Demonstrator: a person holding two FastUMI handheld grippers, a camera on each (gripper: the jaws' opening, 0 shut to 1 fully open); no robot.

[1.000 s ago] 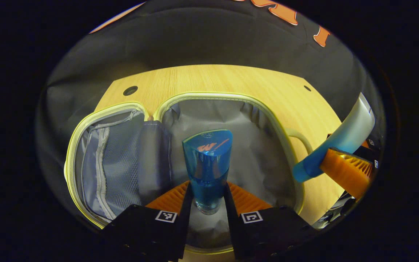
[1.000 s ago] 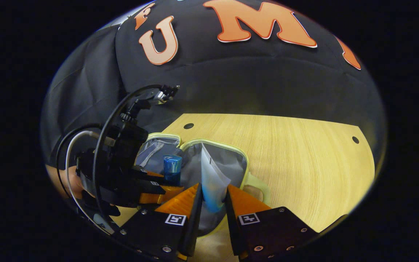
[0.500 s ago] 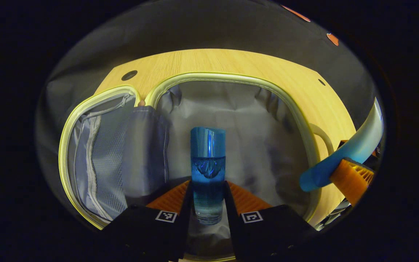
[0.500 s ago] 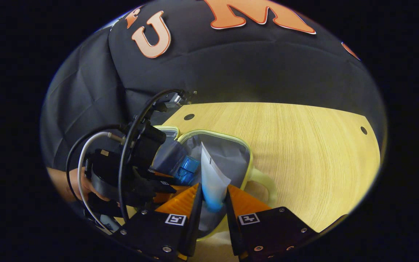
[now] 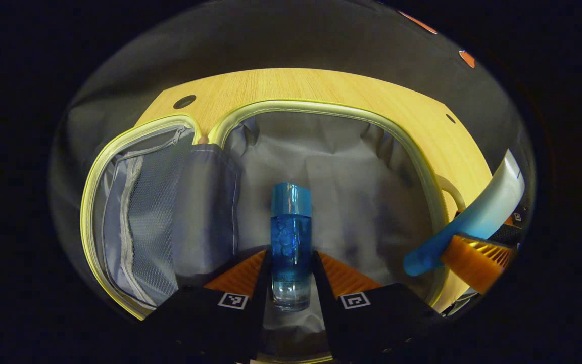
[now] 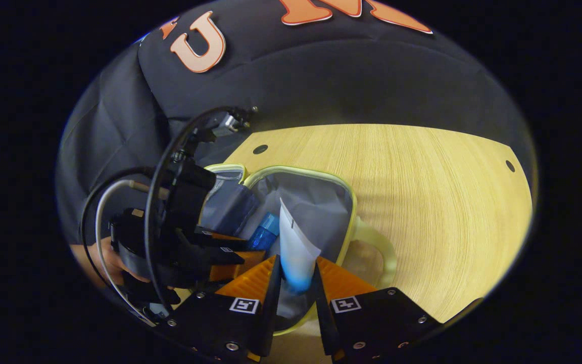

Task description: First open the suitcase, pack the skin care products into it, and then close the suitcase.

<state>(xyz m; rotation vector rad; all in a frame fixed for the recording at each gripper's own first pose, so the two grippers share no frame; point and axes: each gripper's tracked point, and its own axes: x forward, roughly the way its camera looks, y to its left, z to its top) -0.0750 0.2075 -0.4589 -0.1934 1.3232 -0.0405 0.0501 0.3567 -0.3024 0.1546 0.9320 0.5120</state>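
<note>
The yellow-trimmed suitcase (image 5: 412, 151) lies open on the wooden table, grey lining up, its mesh-pocket lid (image 5: 139, 222) folded out to the left. My left gripper (image 5: 291, 273) is shut on a blue bottle (image 5: 291, 237), tipped forward low over the main compartment. In the right gripper view the bottle (image 6: 263, 236) slants into the suitcase (image 6: 346, 202). My right gripper (image 6: 296, 275) is shut on a white-and-blue tube (image 6: 296, 247), upright over the compartment's near edge. The tube (image 5: 473, 222) also shows at the right of the left gripper view.
The light wooden table (image 6: 422, 192) stretches right of the suitcase, with small holes near its far corners. A pale yellow handle (image 6: 379, 247) sticks out from the suitcase's right side. A hand (image 6: 111, 263) holds the left gripper's black body, with cables looping above it.
The blue bottle has tipped from upright to leaning forward and sunk lower into the suitcase. Both grippers have moved closer to the compartment; the tube stays held upright.
</note>
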